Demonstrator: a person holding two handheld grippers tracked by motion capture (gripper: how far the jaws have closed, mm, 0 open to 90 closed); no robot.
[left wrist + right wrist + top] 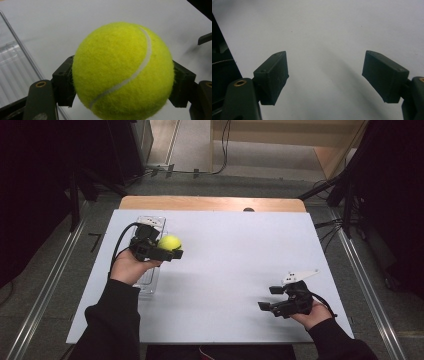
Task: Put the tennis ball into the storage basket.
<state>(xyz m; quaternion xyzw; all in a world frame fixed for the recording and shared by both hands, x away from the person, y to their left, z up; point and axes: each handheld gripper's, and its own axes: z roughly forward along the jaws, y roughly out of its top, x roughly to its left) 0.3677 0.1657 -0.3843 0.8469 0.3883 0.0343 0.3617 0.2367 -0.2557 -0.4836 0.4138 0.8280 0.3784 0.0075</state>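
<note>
A yellow tennis ball [169,242] is held above the white table top at the left, just right of a clear plastic tray [154,223]. My left gripper [171,248] is shut on it. In the left gripper view the ball [122,72] is pressed between both black pads [63,82], and the tray's clear wall [17,67] lies to the left. My right gripper [269,297] rests low at the table's right front, jaws open and pointing left. In the right gripper view its gripper [325,80] has nothing between the pads, only white surface.
The white sheet [225,255] covers most of a wooden table [210,203]. Dark stands and cables [345,195] flank the far right side. A metal rail [45,290] runs along the floor at the left.
</note>
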